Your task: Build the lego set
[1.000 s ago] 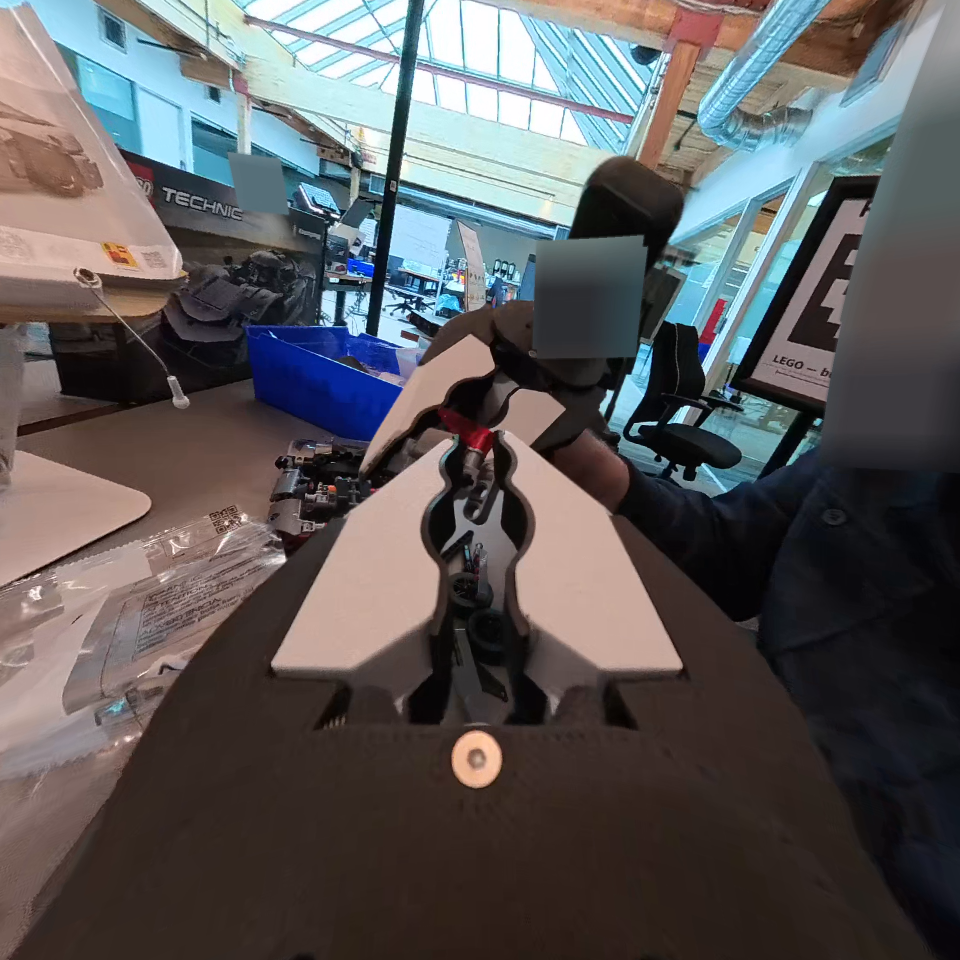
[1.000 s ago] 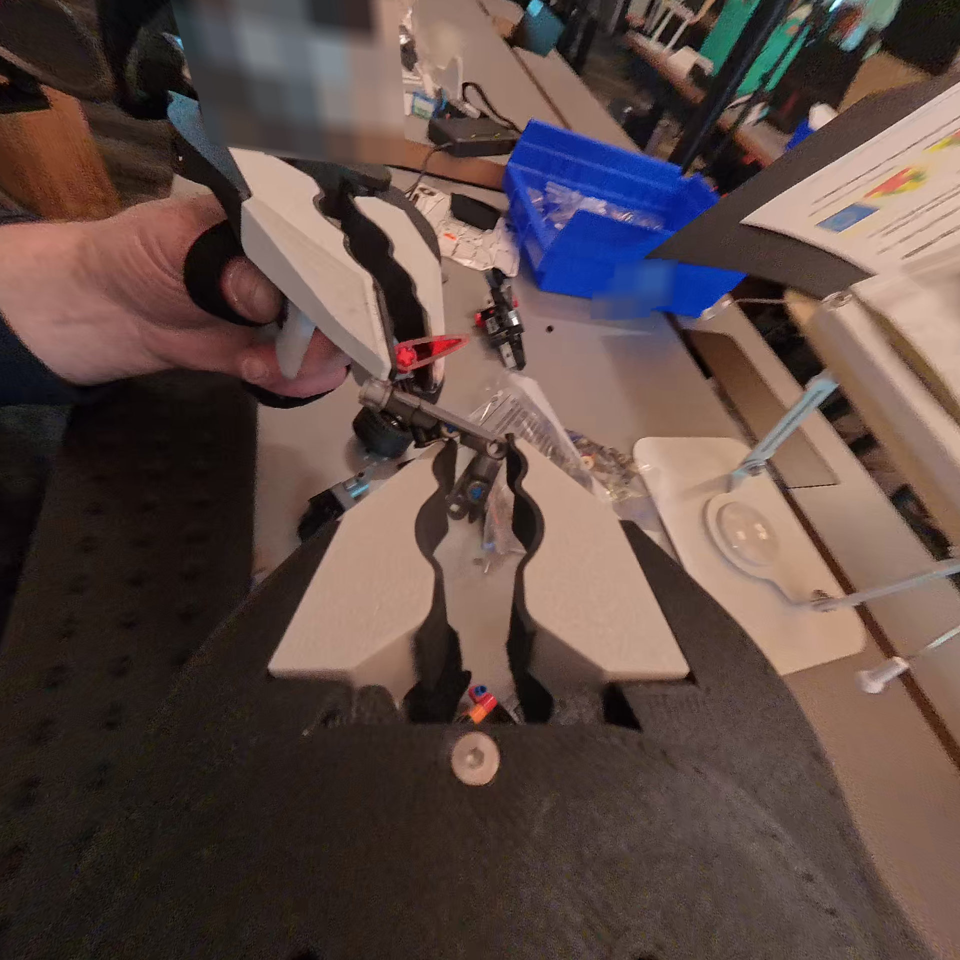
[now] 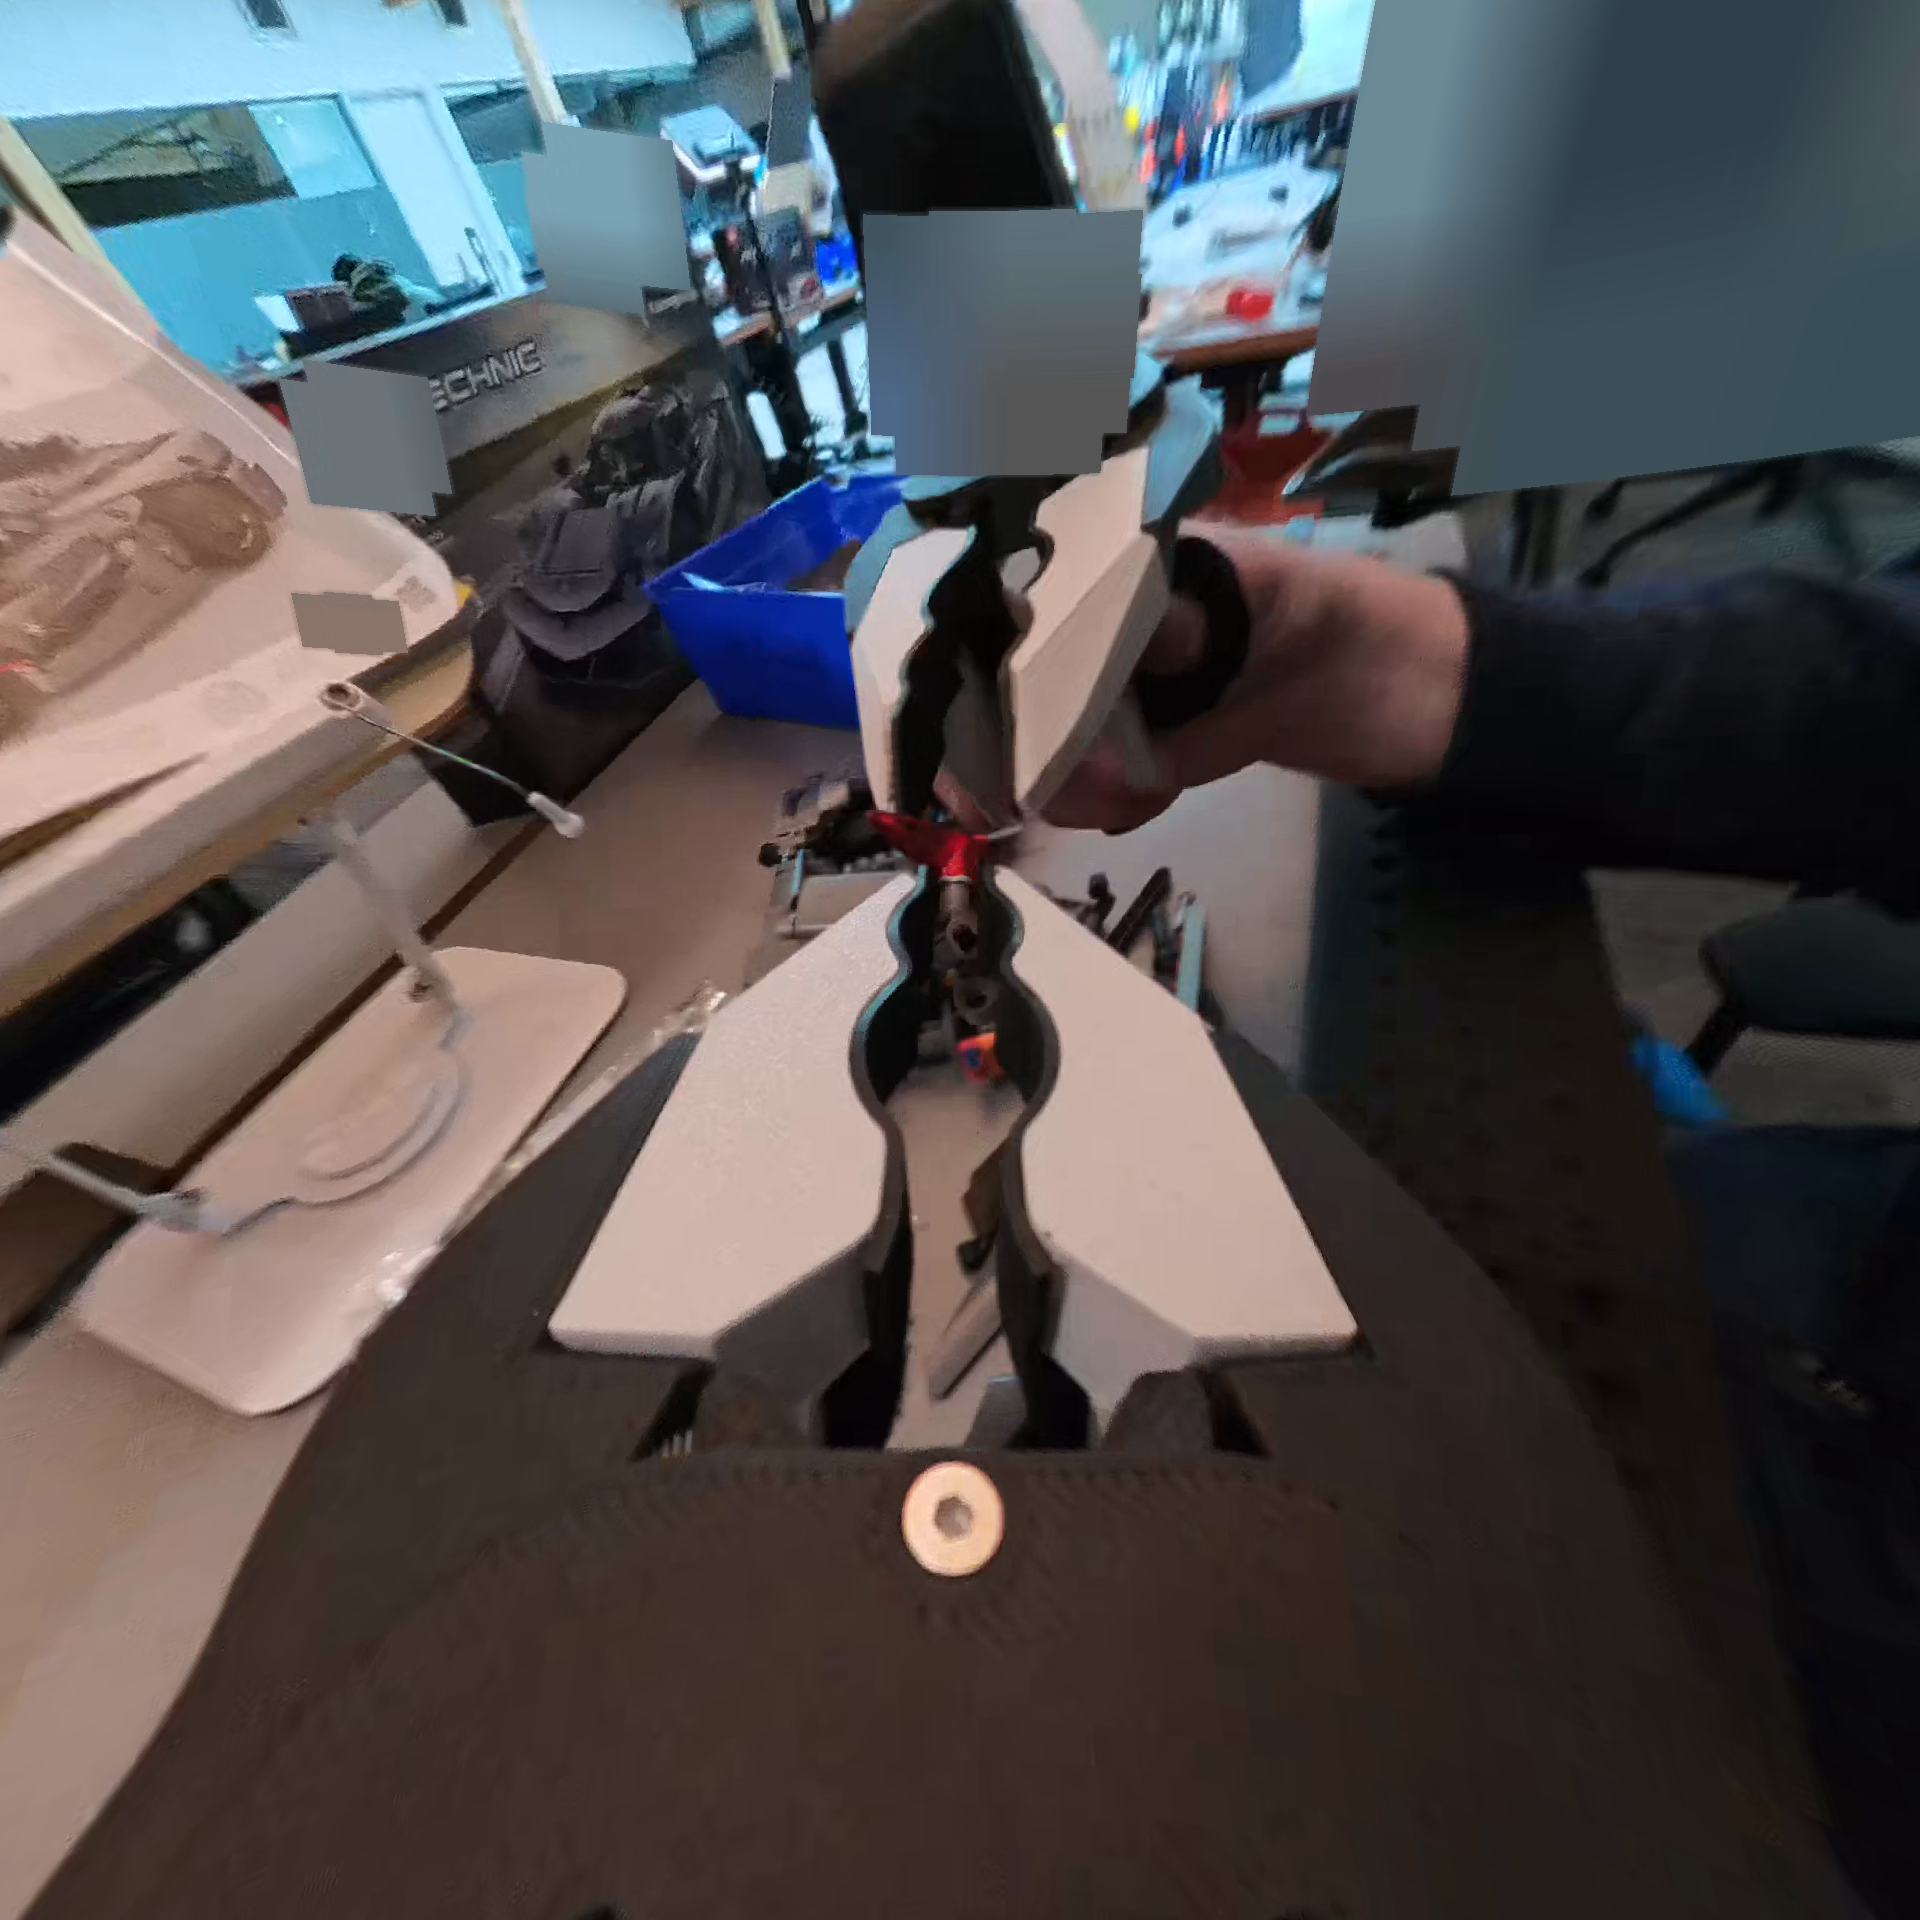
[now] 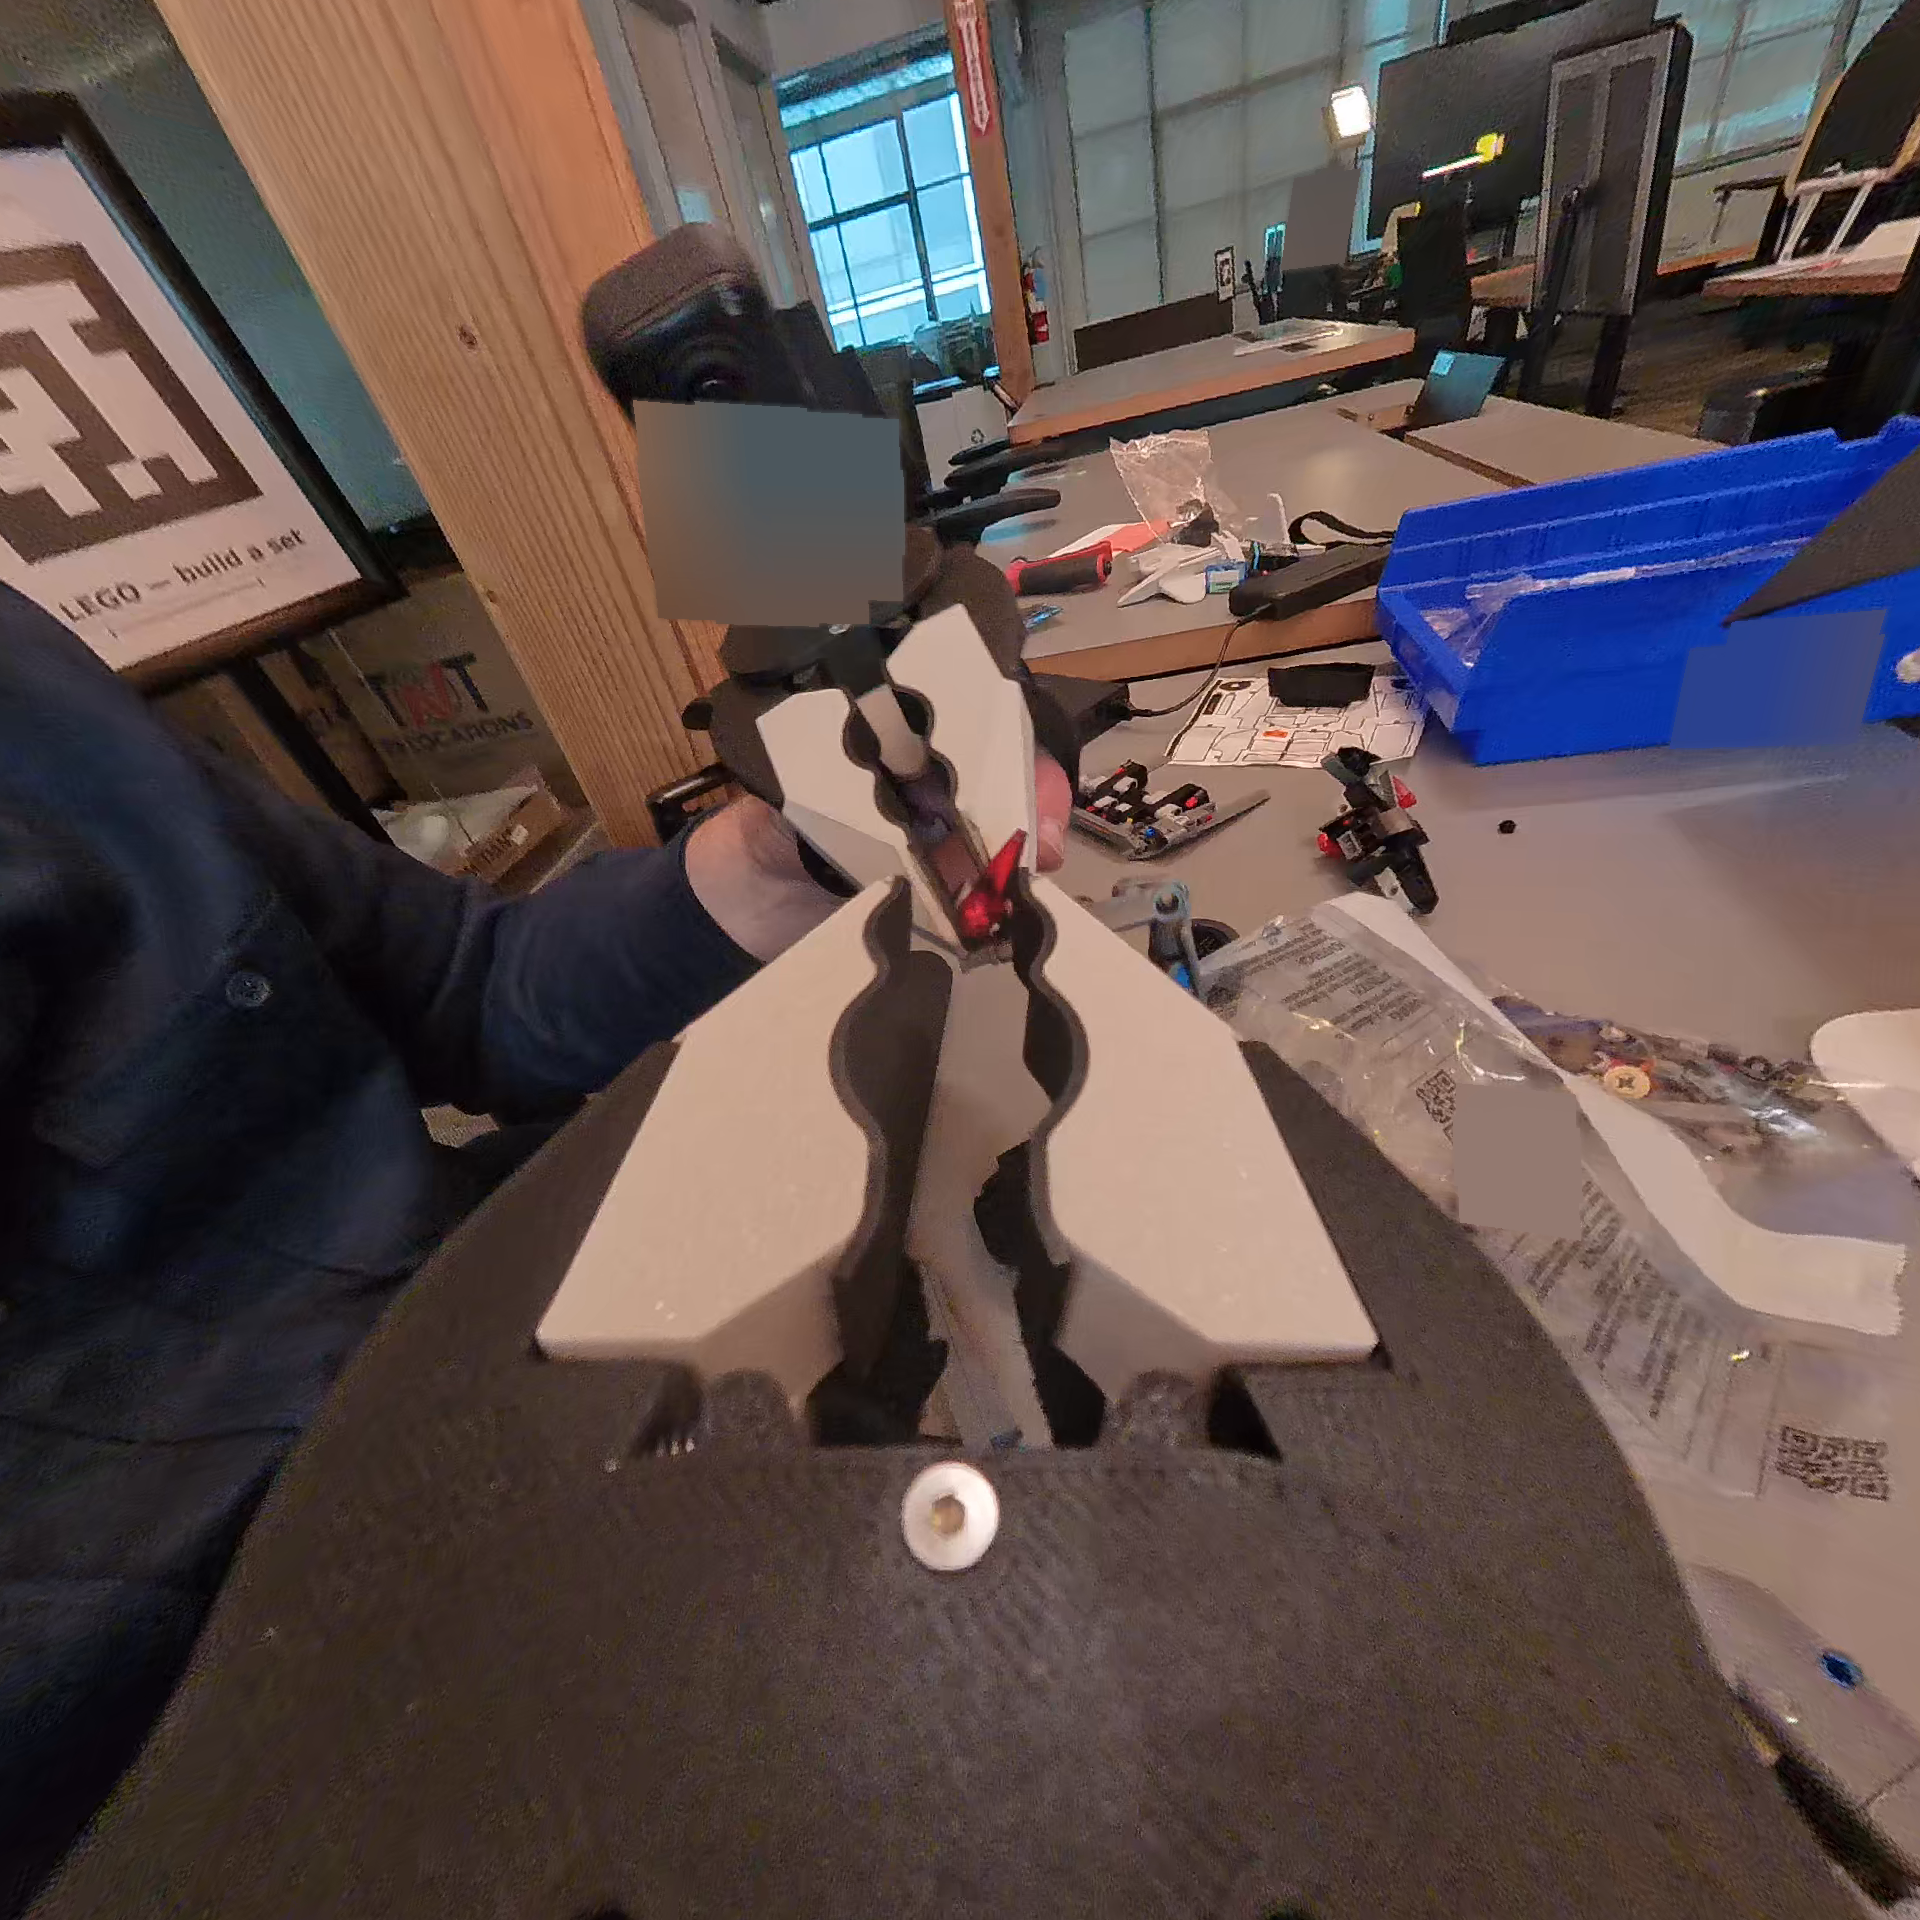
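Tip to tip above the table [image 4: 1662, 914]: the left gripper [image 3: 961, 883] pinches a grey axle assembly [image 3: 961, 935], level and pointing forward. The right gripper [image 4: 971, 914] angles in, nipping the red piece [image 4: 987, 883] at the assembly's end.

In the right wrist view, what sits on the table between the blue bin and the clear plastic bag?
A small black-and-red lego sub-assembly stands between the blue bin and the plastic bag, seen in the right wrist view.
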{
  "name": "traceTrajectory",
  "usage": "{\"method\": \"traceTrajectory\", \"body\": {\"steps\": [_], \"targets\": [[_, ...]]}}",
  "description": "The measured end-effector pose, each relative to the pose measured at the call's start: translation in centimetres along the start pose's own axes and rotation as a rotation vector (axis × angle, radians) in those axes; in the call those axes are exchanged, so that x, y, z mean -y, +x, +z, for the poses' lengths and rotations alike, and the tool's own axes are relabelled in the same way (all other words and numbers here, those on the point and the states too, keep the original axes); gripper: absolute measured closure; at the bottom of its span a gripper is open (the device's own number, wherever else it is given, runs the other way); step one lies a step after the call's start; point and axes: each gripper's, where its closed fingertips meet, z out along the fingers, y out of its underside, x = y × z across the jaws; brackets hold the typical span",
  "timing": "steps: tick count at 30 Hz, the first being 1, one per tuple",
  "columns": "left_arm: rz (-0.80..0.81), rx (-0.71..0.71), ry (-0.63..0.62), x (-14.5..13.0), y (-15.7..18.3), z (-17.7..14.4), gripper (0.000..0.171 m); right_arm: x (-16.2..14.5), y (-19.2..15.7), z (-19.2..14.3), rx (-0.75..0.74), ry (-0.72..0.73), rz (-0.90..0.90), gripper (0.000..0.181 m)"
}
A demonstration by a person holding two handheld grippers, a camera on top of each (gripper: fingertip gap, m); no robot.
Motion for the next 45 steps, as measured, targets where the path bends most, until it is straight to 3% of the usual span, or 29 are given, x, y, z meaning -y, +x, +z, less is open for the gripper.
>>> {"method": "traceTrajectory", "body": {"steps": [2,3,5,9,20,30,32,34,36,41,45], "targets": [[0.066,0.028,0.002,0.5,0.0,-0.2,0.167,-0.1,0.3,-0.2,0.002,-0.002,0.04,0.175],[0.103,0.034,-0.007,0.6,0.2,-0.2,0.167,-0.2,0.7,-0.2,-0.018,-0.005,0.059,0.164],[0.214,0.091,-0.088,0.0,-0.1,-0.1,0.167,-0.4,0.6,-0.1,-0.008,-0.009,0.062,0.163],[0.343,0.142,-0.158,0.0,-0.1,0.4,0.167,-0.4,0.3,0.1,0.001,-0.016,0.048,0.172],[0.484,0.168,-0.232,-0.5,0.6,0.8,0.167,-1.5,-0.2,-0.8,-0.009,-0.108,-0.061,0.177],[0.402,0.048,-0.187,-0.6,2.1,1.3,0.167,-2.4,-1.1,-2.1,0.011,-0.179,-0.143,0.177],[0.339,0.084,-0.179,-0.3,0.6,-0.3,0.167,-1.9,0.2,-4.7,-0.048,-0.149,-0.14,0.178],[0.242,0.081,-0.066,1.3,-0.6,-3.1,0.168,-1.6,0.1,-6.5,-0.045,-0.14,-0.136,0.179],[0.233,0.055,-0.146,-0.4,-0.6,-2.3,0.168,-3.2,0.7,-5.8,-0.076,-0.257,-0.15,0.178],[0.135,-0.084,-0.139,-2.9,1.2,1.0,0.168,-10.3,3.2,-4.7,-0.165,-0.565,-0.133,0.175],[0.12,-0.11,-0.161,-4.2,1.5,2.4,0.168,-12.4,3.8,-4.8,-0.164,-0.652,-0.054,0.16]]}}
